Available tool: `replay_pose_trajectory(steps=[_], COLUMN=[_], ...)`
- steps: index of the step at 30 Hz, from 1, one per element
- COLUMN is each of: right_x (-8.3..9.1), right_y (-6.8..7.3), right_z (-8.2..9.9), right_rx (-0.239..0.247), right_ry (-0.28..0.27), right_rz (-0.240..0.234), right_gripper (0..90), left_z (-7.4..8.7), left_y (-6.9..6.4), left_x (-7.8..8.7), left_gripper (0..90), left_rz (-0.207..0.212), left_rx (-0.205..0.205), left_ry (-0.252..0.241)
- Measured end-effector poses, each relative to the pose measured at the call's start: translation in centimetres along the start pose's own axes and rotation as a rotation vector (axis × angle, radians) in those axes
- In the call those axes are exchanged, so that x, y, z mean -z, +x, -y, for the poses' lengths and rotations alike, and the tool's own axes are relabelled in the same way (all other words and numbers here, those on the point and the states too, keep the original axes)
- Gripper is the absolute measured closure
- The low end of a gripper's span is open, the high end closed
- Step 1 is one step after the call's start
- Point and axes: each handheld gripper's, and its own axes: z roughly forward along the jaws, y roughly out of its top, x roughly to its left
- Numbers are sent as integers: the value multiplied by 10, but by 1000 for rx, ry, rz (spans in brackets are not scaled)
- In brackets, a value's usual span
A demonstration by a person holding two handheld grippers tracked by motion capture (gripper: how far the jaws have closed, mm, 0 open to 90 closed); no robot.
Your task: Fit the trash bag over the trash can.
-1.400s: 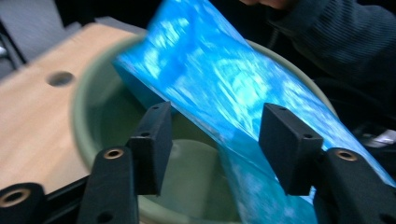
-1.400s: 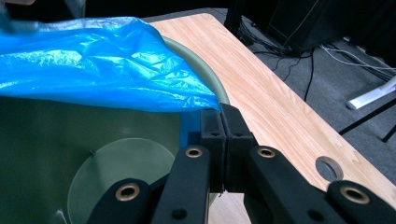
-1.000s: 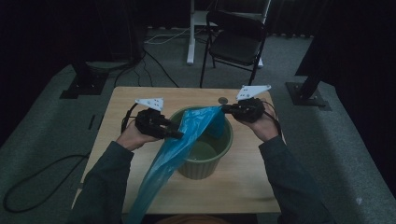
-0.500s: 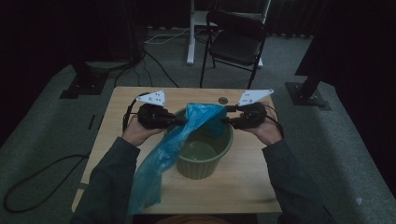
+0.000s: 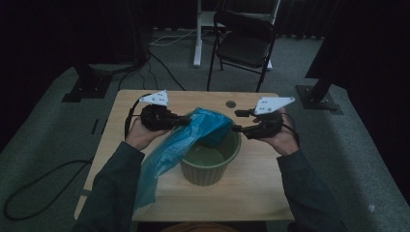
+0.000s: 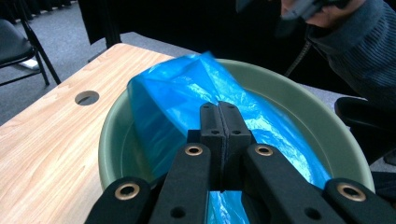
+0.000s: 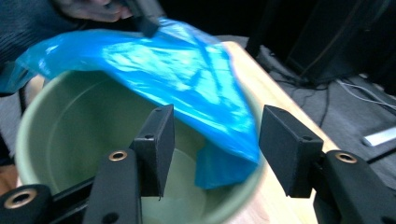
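Observation:
A blue plastic bag (image 5: 193, 133) lies across the rim of a green bucket (image 5: 212, 166) in the middle of the table. Its long tail hangs off the near left side. My left gripper (image 5: 186, 120) is shut on the bag's upper fold; its jaws (image 6: 219, 109) meet on blue plastic (image 6: 168, 98) over the bucket rim (image 6: 299, 102). My right gripper (image 5: 239, 121) stands open at the bucket's right edge, its jaws having just been opening. A loose corner of the bag (image 7: 177, 65) droops between the right gripper's jaws (image 7: 215, 135) without touching the pads, above the bucket (image 7: 70, 121).
The wooden table (image 5: 251, 183) has a round hole (image 5: 231, 104) near its far edge. A black folding chair (image 5: 244, 43) and a white post stand behind the table. Black stand bases and cables lie on the grey carpet on both sides.
The right gripper opened, let go of the bag and drew back to the right. The bag's stretched right end sagged onto the bucket. The left gripper shut on the bag.

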Motion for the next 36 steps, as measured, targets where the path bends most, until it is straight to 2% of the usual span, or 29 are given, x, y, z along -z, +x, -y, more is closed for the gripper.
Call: replay_pose_trajectory(steps=[4, 5, 8, 14, 16, 18, 19, 20, 23, 26, 27, 32, 33, 36], right_x=[-22, -22, -42, -60, -63, -64, -64, -68, -67, -65, -61, -56, -55, -55], right_y=[14, 14, 25, 36, 39, 39, 39, 40, 37, 33, 29, 21, 20, 18], right_z=[-7, -7, -15, -23, -26, -26, -26, -28, -28, -28, -28, -26, -25, -25], right_rx=[36, 36, 64, 75, 83, 87, 87, 84, 66, 39, 11, -29, -34, -44], right_ry=[29, 29, 37, 35, 33, 36, 36, 41, 36, 34, 34, 49, 53, 60], right_rz=[-42, -42, -62, -68, -53, -39, -39, -25, -42, -44, -30, 4, 10, 23], right_gripper=[441, 441, 412, 383, 445, 445, 501, 683, 857, 900, 900, 900, 900, 900], left_z=[-5, -5, -10, -14, -15, -15, -17, -18, -19, -18, -15, -10, -8, -5], left_y=[-2, -2, -3, -4, -4, -4, -5, -6, -7, -7, -8, -13, -14, -15], left_x=[-4, -4, -5, -7, -9, -9, -12, -13, -13, -8, -2, 12, 21, 27], left_gripper=[899, 899, 899, 899, 899, 899, 899, 898, 894, 781, 757, 667, 648, 625], left_rz=[0, 0, 3, 3, 10, 10, 13, 12, 2, -7, -10, -24, -24, -23], left_rx=[-7, -7, -5, 16, 20, 20, 12, 10, 7, 14, 16, 7, 12, 20], left_ry=[-6, -6, -33, -76, -80, -80, -72, -68, -61, -71, -82, -80, -101, -112])
